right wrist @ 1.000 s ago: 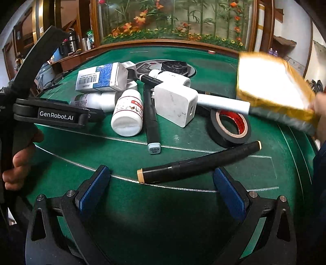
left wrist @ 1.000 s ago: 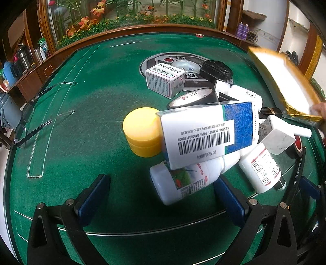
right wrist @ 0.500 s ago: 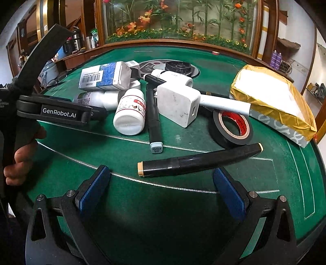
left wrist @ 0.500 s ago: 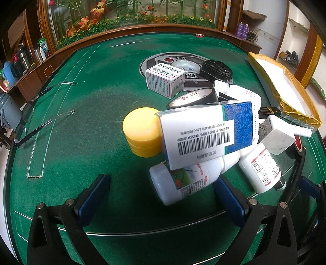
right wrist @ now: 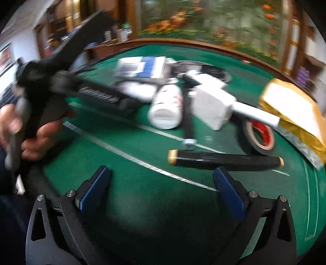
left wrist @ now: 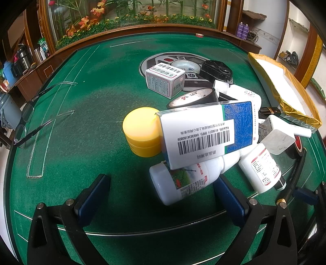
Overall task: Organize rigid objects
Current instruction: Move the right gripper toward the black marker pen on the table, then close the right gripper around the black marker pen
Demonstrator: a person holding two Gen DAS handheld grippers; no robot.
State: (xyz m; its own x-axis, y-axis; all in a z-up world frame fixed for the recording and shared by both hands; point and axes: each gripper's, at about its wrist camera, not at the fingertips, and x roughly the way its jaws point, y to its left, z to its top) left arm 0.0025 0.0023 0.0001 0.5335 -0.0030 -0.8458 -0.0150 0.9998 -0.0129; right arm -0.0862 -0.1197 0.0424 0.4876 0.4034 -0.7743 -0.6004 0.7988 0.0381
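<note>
The pile sits mid-desk (left wrist: 81, 126): a blue-and-white box (left wrist: 205, 132) leans on a yellow jar (left wrist: 142, 132) and a lying bottle (left wrist: 183, 181). I reckon pulling that bottle would tip the box off (it rests on little). My left tongs (left wrist: 161, 195) hang wide and empty just before the bottle. My right tongs (right wrist: 161, 189) gape too, low near the black marker (right wrist: 224, 161), view blurred.

Green felt table (left wrist: 85, 114), flower-filled glass cabinet (left wrist: 130, 12)
</note>
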